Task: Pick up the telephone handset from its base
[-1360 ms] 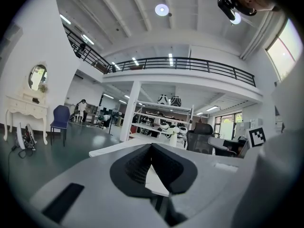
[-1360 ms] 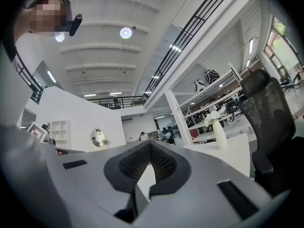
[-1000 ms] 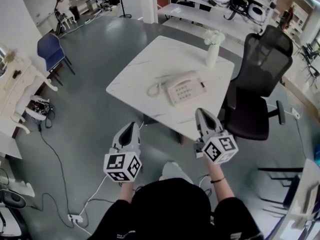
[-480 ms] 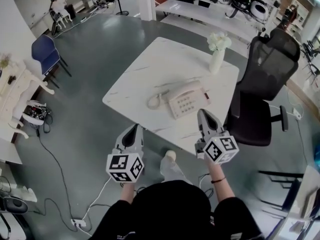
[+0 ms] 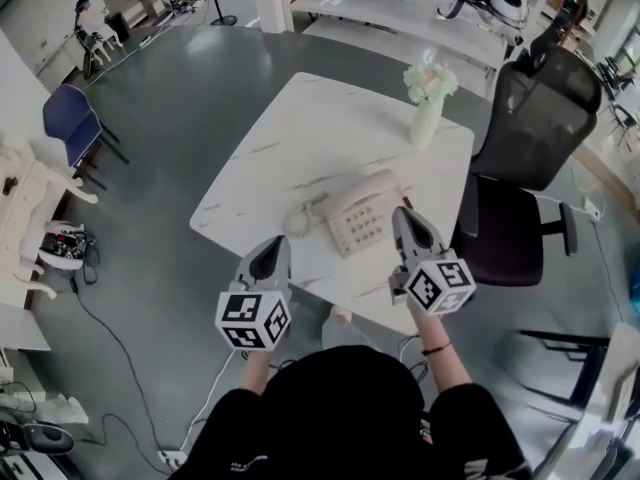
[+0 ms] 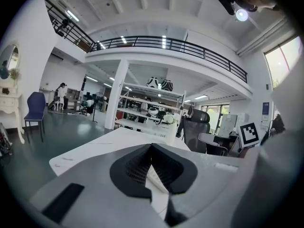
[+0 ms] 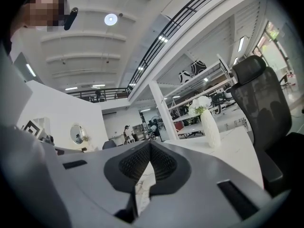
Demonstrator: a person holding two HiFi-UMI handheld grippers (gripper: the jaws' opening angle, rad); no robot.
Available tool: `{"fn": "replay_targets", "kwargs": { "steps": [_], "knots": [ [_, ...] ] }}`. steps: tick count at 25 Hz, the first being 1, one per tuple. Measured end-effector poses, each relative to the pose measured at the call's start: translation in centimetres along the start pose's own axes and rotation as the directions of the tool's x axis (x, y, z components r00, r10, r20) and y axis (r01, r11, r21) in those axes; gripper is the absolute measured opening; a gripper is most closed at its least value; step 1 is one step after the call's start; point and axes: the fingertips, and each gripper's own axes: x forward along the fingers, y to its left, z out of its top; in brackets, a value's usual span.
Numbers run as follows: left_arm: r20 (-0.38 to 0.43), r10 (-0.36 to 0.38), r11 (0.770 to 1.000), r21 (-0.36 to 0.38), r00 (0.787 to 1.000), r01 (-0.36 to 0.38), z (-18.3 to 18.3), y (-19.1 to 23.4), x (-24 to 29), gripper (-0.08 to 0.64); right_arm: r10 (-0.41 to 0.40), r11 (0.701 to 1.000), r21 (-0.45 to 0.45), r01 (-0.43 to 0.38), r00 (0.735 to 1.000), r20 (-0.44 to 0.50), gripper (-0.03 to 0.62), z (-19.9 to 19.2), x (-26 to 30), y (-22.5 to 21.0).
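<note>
A beige telephone [image 5: 362, 215] sits near the front edge of the white marble table [image 5: 330, 128]. Its handset [image 5: 335, 200] rests on the base along the left side, with the coiled cord at the left end. My left gripper [image 5: 272, 249] is shut and empty, hovering at the table's front edge, left of and below the phone. My right gripper [image 5: 404, 217] is also shut and empty, its tips just right of the phone's keypad. In the left gripper view, the left gripper [image 6: 151, 147] points over the tabletop [image 6: 95, 148]. In the right gripper view, the right gripper [image 7: 149, 144] points toward the vase [image 7: 211, 128].
A white vase with flowers [image 5: 425, 116] stands at the table's far right. A black office chair [image 5: 520, 168] is close on the right. A blue chair [image 5: 62, 120] and white furniture stand far left; cables [image 5: 120, 348] trail on the grey floor.
Both grippers have moved forward toward the table. The left now reaches its front edge and the right sits beside the phone. Both stay shut.
</note>
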Motion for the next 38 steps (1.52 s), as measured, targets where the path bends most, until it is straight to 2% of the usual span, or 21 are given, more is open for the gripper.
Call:
{"fn": "replay_targets", "kwargs": {
  "steps": [5, 11, 16, 20, 25, 34, 38],
  "knots": [
    [-0.046, -0.056, 0.998, 0.028, 0.997, 0.057, -0.2, -0.2, 4.0, 0.000, -0.038, 0.999, 0.027, 0.038, 0.999, -0.012, -0.009, -0.7, 1.4, -2.0],
    [-0.118, -0.113, 0.993, 0.022, 0.987, 0.116, -1.3, 0.0, 7.9, 0.000, -0.071, 0.997, 0.039, 0.072, 0.997, -0.020, -0.009, -0.8, 3.0, -3.6],
    [-0.180, -0.165, 0.984, 0.031, 0.970, 0.173, -2.5, -0.5, 10.6, 0.000, -0.091, 0.995, 0.039, 0.092, 0.995, -0.038, -0.009, -1.5, 3.9, -4.5],
    [-0.240, -0.211, 0.974, 0.027, 0.947, 0.224, -3.1, -1.1, 12.1, 0.000, -0.120, 0.992, 0.046, 0.121, 0.992, -0.042, -0.009, -1.6, 3.8, -4.7],
    [-0.286, -0.216, 0.967, 0.070, 0.934, 0.245, -2.8, -1.1, 14.4, 0.000, -0.180, 0.981, 0.067, 0.182, 0.983, -0.037, -0.009, -1.4, 3.3, -5.3],
    [-0.396, -0.332, 0.906, 0.117, 0.856, 0.406, -3.4, -2.8, 18.8, 0.004, -0.309, 0.945, 0.108, 0.309, 0.951, -0.012, -0.009, -1.3, 2.3, -7.3],
    [-0.445, -0.377, 0.872, 0.124, 0.812, 0.473, -4.4, -3.9, 20.2, 0.063, -0.360, 0.924, 0.133, 0.357, 0.933, -0.004, -0.009, -1.8, 1.6, -8.2]
  ]
}}
